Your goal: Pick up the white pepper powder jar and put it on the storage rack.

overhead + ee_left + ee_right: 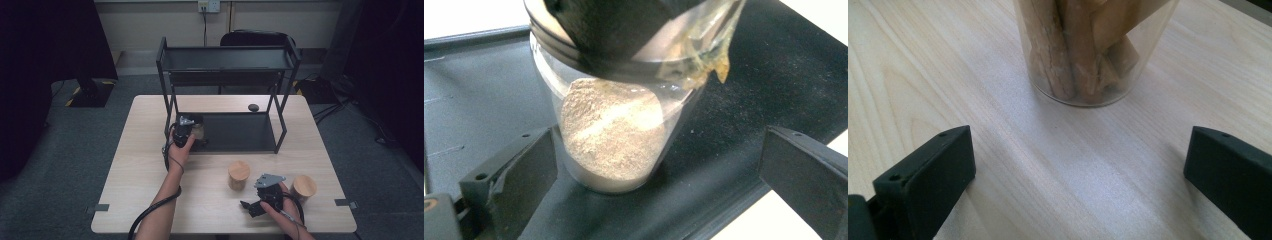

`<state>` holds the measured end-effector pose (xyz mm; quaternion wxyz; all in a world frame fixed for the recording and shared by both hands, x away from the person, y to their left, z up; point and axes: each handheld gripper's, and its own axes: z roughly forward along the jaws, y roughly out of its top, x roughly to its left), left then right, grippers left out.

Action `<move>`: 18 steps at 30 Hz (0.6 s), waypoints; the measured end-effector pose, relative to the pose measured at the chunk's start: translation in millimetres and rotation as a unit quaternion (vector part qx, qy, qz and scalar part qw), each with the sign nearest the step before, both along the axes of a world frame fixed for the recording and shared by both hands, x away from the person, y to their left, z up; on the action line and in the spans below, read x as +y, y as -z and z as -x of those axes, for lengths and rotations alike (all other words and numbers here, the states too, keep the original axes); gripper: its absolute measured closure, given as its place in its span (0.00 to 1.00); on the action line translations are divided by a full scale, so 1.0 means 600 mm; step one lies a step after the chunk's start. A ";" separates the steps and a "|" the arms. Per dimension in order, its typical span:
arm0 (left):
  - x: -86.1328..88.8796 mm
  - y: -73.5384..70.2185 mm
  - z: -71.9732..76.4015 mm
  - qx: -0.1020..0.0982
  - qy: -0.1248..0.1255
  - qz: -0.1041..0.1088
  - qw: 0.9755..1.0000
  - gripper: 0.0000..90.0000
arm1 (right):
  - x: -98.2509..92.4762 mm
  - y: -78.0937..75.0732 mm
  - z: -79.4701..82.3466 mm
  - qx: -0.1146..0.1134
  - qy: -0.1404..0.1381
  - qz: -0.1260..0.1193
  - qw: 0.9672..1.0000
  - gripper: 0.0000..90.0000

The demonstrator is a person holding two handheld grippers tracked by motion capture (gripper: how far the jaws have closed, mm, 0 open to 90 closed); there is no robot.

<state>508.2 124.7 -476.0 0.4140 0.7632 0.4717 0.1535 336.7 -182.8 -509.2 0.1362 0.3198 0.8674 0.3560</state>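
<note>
Your left gripper (659, 175) stands with its jaws spread wide, one on either side of a clear jar of pale powder (611, 132) and neither touching it. That jar sits on the dark lower shelf (484, 105) of the black rack (227, 60), near the shelf's front left corner; something dark with a scrap of clear film crosses the jar's top, and what it is stays hard to make out.

Your right gripper (1080, 185) is also wide apart and holds nothing. Just ahead of it a clear jar of brown sticks (1088, 55) stands on the wooden table (923, 65), beyond the jaw tips. From the high view, that gripper (252, 206) sits between two wood-lidded jars, one at its left (238, 175) and one at its right (304, 188).
</note>
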 end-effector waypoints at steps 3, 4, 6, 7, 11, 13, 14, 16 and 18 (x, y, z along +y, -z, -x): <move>0.000 0.000 0.003 -0.001 0.002 0.001 1.000 0.02 | 0.000 0.000 0.000 0.000 0.000 0.000 1.000 0.00; 0.001 0.000 0.005 -0.002 0.003 0.003 1.000 0.02 | 0.000 0.000 0.000 0.000 0.000 0.000 1.000 0.00; 0.001 0.000 0.007 -0.002 0.007 0.000 1.000 0.02 | 0.000 0.000 0.000 0.000 0.000 0.000 1.000 0.00; 0.001 0.001 0.008 -0.002 0.008 0.001 1.000 0.02 | 0.000 0.000 0.000 0.000 0.000 0.000 1.000 0.00; 0.002 0.001 0.014 0.001 0.013 0.002 1.000 0.02 | 0.000 0.000 0.000 0.000 0.000 0.000 1.000 0.00; 0.002 0.001 0.017 0.001 0.015 0.005 1.000 0.02 | 0.000 0.000 0.000 0.000 0.000 0.000 1.000 0.00; 0.002 0.000 0.018 -0.001 0.015 0.004 1.000 0.02 | 0.000 0.000 0.000 0.000 0.000 0.000 1.000 0.00; 0.001 -0.003 0.021 -0.003 0.018 0.003 1.000 0.02 | 0.000 0.000 0.000 0.000 0.000 0.000 1.000 0.00; 0.000 -0.005 0.024 -0.004 0.020 0.005 1.000 0.02 | 0.000 0.000 0.000 0.000 0.000 0.000 1.000 0.00</move>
